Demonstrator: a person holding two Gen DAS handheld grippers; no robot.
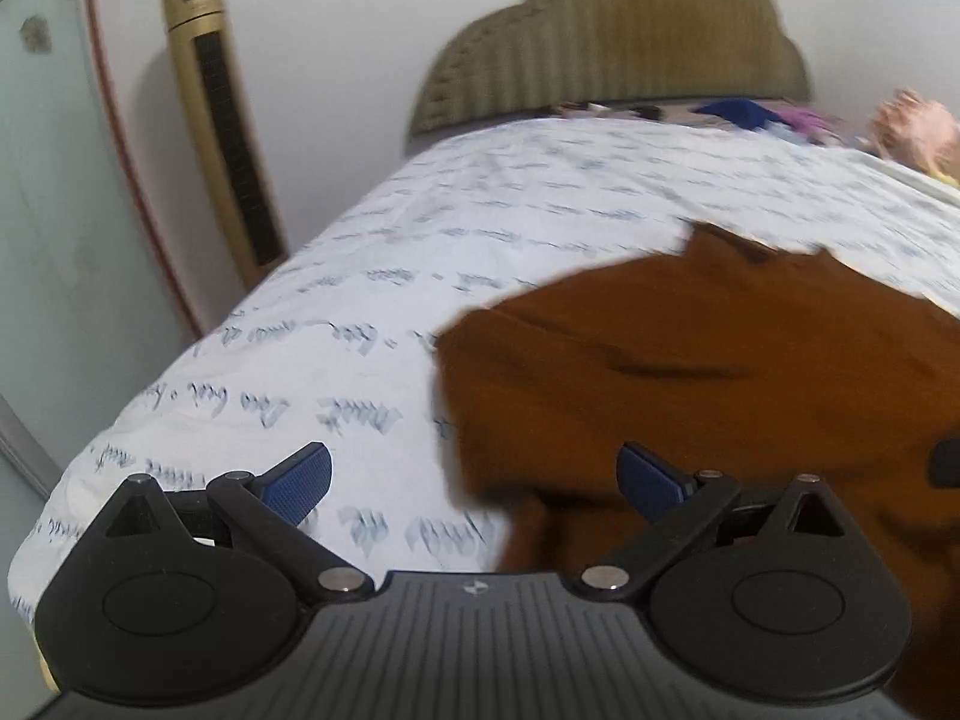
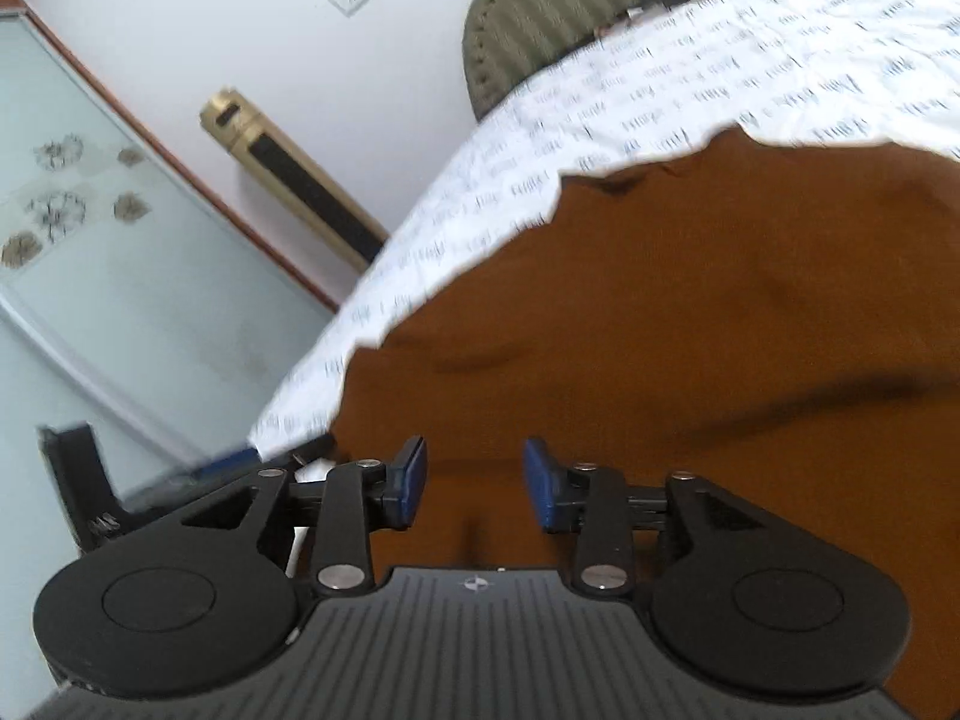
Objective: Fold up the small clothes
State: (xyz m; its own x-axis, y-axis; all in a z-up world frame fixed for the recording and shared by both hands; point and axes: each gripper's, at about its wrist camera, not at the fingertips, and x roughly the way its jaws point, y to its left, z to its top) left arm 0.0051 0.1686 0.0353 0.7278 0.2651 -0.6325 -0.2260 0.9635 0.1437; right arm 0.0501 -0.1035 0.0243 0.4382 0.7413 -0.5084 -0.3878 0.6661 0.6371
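We held both claws open over a brown garment on the bed.

The brown garment (image 1: 690,372) lay spread on the bed sheet (image 1: 480,228), which was white with a printed script pattern. Our left claw (image 1: 474,477) had its fingers wide apart, one blue pad (image 1: 300,483) over the sheet and the other at the garment's edge. Our right claw (image 2: 474,483) was over the garment, its fingers also apart and gripping nothing. Behind the bed we saw a padded headboard (image 1: 612,48) and a gold tower fan (image 1: 219,120) by the wall.
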